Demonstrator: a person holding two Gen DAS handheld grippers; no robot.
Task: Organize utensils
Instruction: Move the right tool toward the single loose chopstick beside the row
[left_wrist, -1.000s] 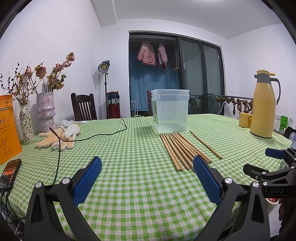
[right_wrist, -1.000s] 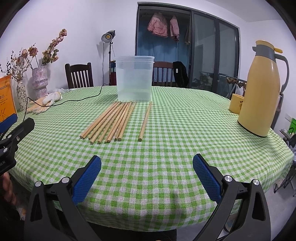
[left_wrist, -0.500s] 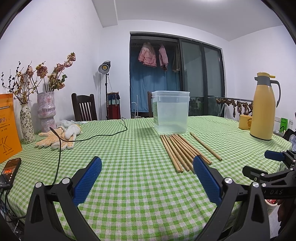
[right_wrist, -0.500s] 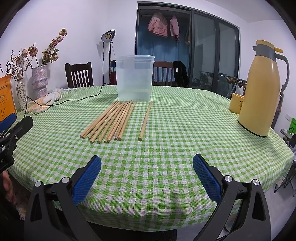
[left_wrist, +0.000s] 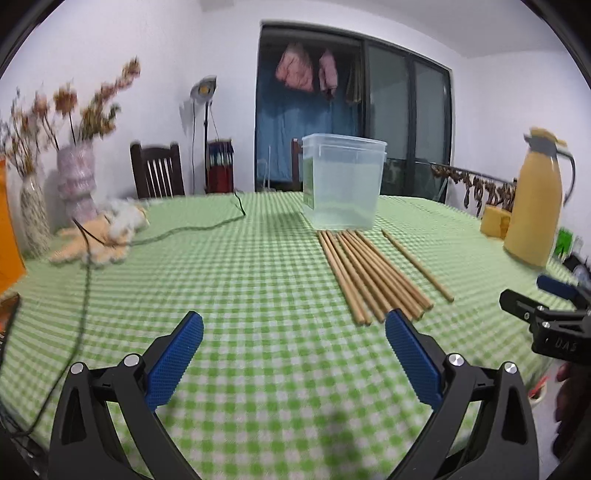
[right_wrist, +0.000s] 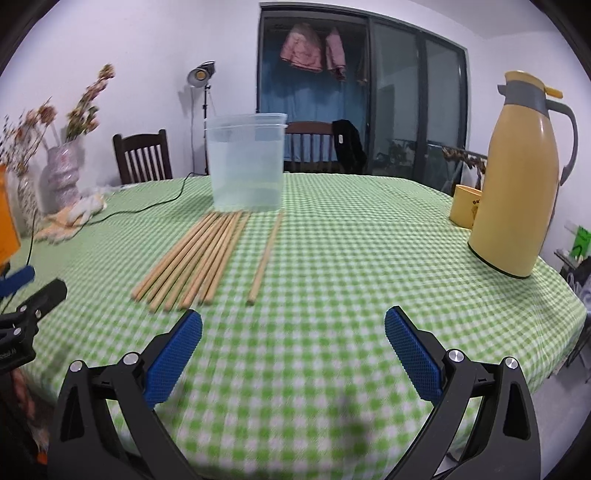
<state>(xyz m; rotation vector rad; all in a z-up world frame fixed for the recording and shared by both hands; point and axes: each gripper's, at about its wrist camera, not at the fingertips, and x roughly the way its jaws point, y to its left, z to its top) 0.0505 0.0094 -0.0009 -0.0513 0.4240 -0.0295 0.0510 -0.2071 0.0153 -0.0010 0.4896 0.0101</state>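
Left gripper — jaws spread wide, nothing between the blue pads, hanging above the green checked tablecloth. Right gripper likewise released, jaws wide apart, empty.

Chopsticks: a bundle lying flat on the cloth, side by side and touching, with a single chopstick set slightly apart on the bundle's right side. In the left wrist view the bundle lies at about 1 o'clock from the gripper; its near ends sit just beyond the tip of the right-hand pad, the far ends point to 12 o'clock. In the right wrist view the same bundle is at about 11 o'clock, near ends just past the left-hand pad; the lone stick lies nearer 12 o'clock, roughly ahead of the gap between the pads.

Clear plastic container stands upright at the far ends of the sticks — touching them or just short, cannot tell. It looks empty.

Other items: yellow thermos at 2 o'clock in the right wrist view, well apart from the sticks, with a yellow cup just beside it. Work gloves and a black cable at 10 o'clock in the left wrist view. Left view is motion-blurred at the edges.
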